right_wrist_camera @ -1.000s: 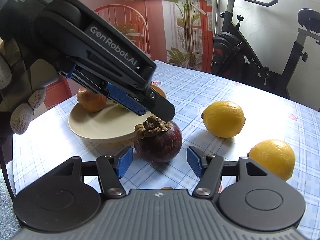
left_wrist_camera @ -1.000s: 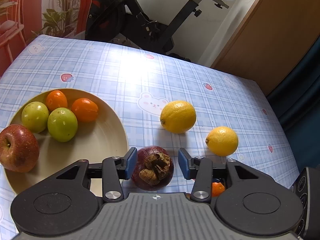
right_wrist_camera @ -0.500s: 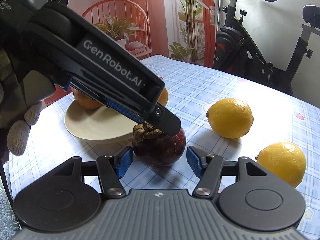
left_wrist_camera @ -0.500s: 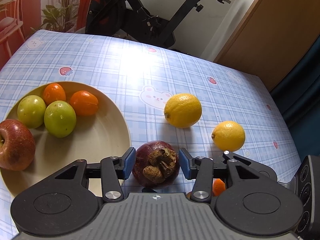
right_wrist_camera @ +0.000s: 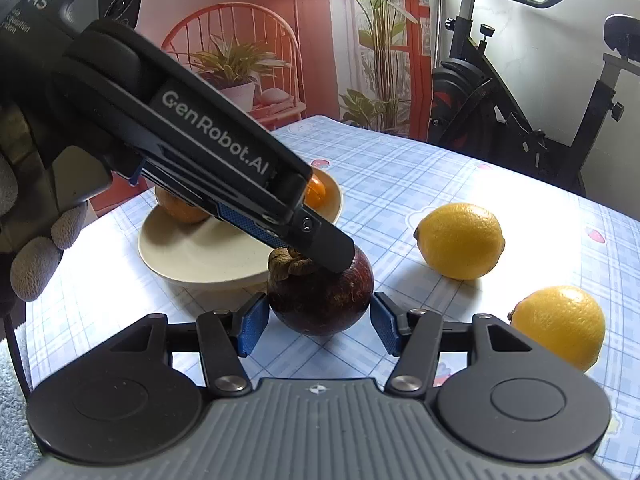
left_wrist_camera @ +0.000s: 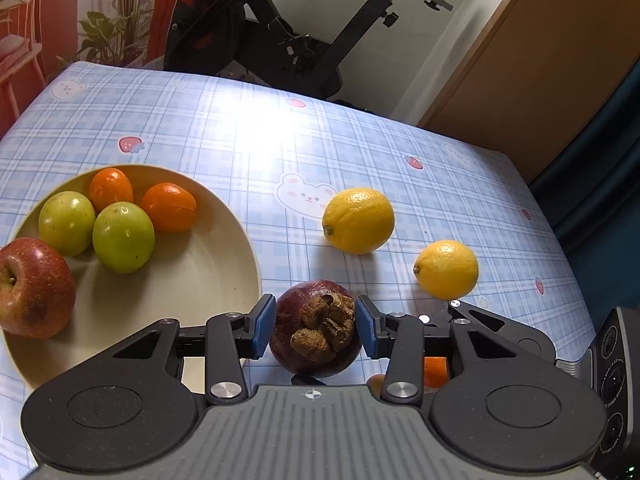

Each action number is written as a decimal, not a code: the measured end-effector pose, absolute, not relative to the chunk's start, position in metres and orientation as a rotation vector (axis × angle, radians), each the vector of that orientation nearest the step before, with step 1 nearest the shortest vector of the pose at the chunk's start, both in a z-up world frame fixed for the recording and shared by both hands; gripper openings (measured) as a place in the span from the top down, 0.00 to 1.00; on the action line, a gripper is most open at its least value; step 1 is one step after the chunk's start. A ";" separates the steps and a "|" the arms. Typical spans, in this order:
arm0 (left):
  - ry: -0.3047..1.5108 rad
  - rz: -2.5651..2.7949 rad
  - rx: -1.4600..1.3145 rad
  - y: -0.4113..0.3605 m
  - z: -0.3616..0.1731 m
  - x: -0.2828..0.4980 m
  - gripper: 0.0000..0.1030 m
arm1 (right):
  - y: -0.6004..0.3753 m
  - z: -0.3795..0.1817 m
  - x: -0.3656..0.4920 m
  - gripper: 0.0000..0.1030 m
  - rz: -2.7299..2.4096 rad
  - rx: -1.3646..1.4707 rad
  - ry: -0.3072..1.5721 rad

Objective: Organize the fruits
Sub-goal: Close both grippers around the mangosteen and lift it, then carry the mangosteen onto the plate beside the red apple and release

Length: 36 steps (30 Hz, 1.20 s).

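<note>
Mangosteen place: the mangosteen (left_wrist_camera: 316, 330) sits on the counter (left_wrist_camera: 248, 136), just off the plate (left_wrist_camera: 208, 264) rim at the plate's 4 o'clock.
Left gripper (left_wrist_camera: 315, 326): its fingers (left_wrist_camera: 263, 326) press the fruit's two flanks, pinching it.
Right gripper (right_wrist_camera: 318, 323): fingers spread, flanking the same fruit with a sliver of gap on each side.
Handling: judged firm-shelled, fairly dense and smooth, so it may roll; the dry calyx looks brittle.
Hold: best across the widest flanks, clear of the calyx.
Heading: nearly round, no real long axis; in the left wrist view the calyx tilts toward the camera, about 6 o'clock.
Other fruit: two lemons (left_wrist_camera: 359, 221) lie loose at the mangosteen's 1 o'clock.
</note>
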<state>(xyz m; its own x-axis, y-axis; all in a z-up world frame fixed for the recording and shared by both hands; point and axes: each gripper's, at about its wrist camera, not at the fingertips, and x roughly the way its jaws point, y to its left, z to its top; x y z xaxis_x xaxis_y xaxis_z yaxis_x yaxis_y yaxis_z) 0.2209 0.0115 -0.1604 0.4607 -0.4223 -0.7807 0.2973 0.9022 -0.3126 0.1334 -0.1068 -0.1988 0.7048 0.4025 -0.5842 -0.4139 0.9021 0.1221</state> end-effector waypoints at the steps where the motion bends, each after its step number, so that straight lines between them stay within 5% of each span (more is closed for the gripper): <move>1: 0.994 -0.444 -0.140 0.013 -0.158 0.220 0.56 | -0.106 -0.196 0.133 0.43 0.455 -0.021 0.640; 36: 0.978 -0.251 -0.219 0.112 -0.150 0.243 0.58 | -0.016 -0.205 0.203 0.43 0.641 0.014 0.684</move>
